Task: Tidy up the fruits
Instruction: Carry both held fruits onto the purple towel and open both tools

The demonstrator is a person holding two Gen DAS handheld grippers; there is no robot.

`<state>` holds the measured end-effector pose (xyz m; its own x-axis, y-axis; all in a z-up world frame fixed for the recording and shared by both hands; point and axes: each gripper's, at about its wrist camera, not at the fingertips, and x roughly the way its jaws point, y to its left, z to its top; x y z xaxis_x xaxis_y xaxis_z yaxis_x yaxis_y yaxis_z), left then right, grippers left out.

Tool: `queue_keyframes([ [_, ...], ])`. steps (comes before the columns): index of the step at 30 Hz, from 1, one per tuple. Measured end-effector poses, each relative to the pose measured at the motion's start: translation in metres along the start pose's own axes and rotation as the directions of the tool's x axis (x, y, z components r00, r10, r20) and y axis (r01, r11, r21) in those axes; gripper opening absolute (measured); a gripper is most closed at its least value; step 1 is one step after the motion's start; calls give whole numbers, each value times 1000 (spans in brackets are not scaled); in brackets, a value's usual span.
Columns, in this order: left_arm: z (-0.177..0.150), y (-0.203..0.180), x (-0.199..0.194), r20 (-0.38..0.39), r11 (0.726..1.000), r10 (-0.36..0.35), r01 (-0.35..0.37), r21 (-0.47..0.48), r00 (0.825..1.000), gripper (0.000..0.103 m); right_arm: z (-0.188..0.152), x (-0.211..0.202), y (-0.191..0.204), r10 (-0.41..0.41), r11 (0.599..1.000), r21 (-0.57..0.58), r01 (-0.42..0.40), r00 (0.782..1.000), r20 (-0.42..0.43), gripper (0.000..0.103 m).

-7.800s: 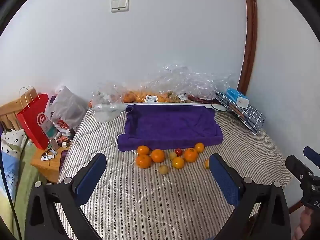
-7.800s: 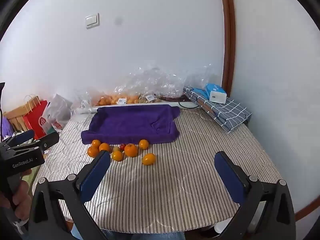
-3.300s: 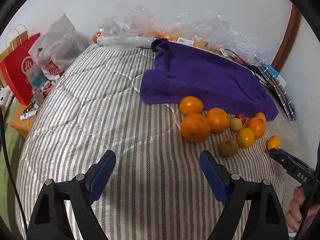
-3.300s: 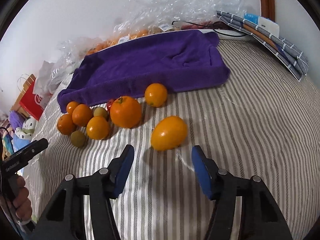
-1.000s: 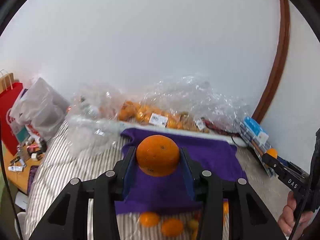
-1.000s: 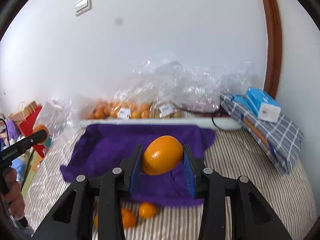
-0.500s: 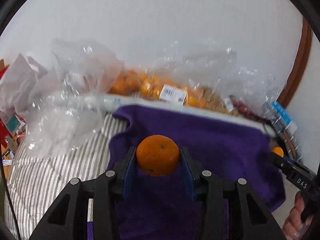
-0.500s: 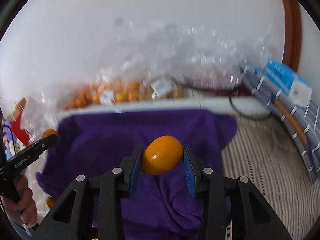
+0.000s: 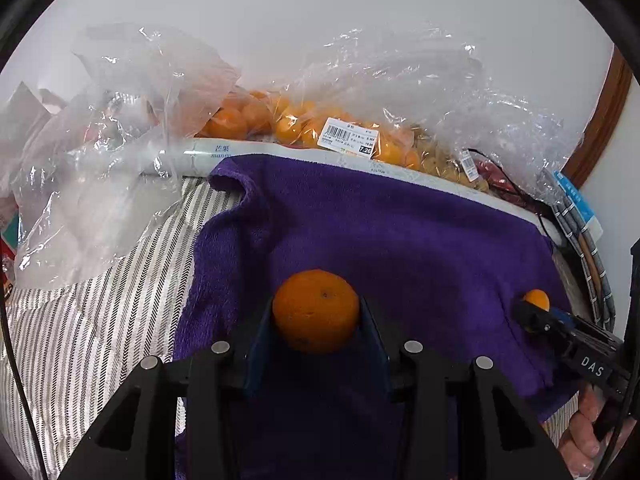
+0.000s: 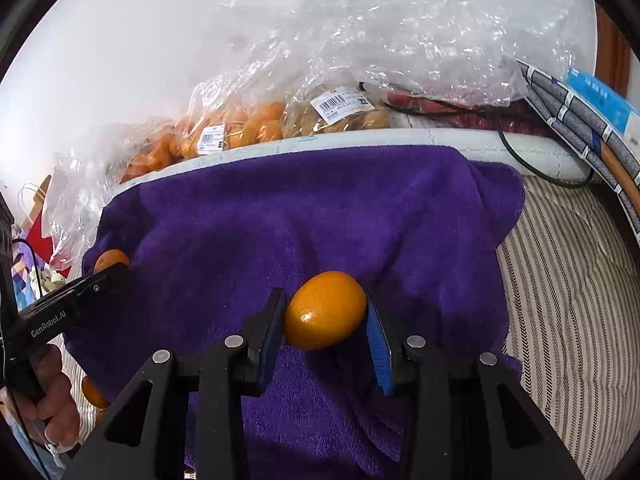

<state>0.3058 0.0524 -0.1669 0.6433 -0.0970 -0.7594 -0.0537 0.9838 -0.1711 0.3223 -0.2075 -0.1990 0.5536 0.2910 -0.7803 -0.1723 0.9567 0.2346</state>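
Observation:
My left gripper (image 9: 316, 316) is shut on a round orange (image 9: 315, 310) and holds it low over the left part of the purple towel (image 9: 392, 232). My right gripper (image 10: 326, 316) is shut on an oval yellow-orange fruit (image 10: 325, 310) over the towel's (image 10: 320, 216) middle right. In the left wrist view the right gripper (image 9: 536, 310) shows at the right edge with its fruit (image 9: 537, 299). In the right wrist view the left gripper (image 10: 112, 268) shows at the left with its orange (image 10: 110, 258).
Clear plastic bags of oranges (image 9: 288, 124) and other fruit (image 10: 336, 114) lie along the wall behind the towel. A folded checked cloth (image 10: 576, 116) with a blue box (image 10: 604, 98) sits at the right. The striped bedcover (image 10: 568, 280) surrounds the towel. One loose orange (image 10: 93, 394) lies at the towel's near left.
Both grippers have moved forward and down with their fruits, closer to the purple towel. Neither jaw has opened.

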Motion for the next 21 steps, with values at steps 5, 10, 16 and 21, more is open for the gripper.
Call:
queue_keyframes([
  [5, 0, 4, 2, -18, 1000, -4, 4, -17, 1000, 41, 0, 2, -2, -4, 1000, 18, 4, 1000, -6, 40],
  [10, 0, 4, 1, -23, 1000, 4, -4, -16, 1000, 41, -2, 1, -4, -2, 1000, 15, 2, 1000, -14, 42],
  [16, 0, 5, 2, -28, 1000, 5, -6, -23, 1000, 41, -5, -1, 1, 0, 1000, -8, 0, 1000, -17, 50],
  [21, 1, 4, 0, -26, 1000, 4, -5, -17, 1000, 41, -8, 0, 8, -34, 998, -44, 33, 999, -12, 56],
])
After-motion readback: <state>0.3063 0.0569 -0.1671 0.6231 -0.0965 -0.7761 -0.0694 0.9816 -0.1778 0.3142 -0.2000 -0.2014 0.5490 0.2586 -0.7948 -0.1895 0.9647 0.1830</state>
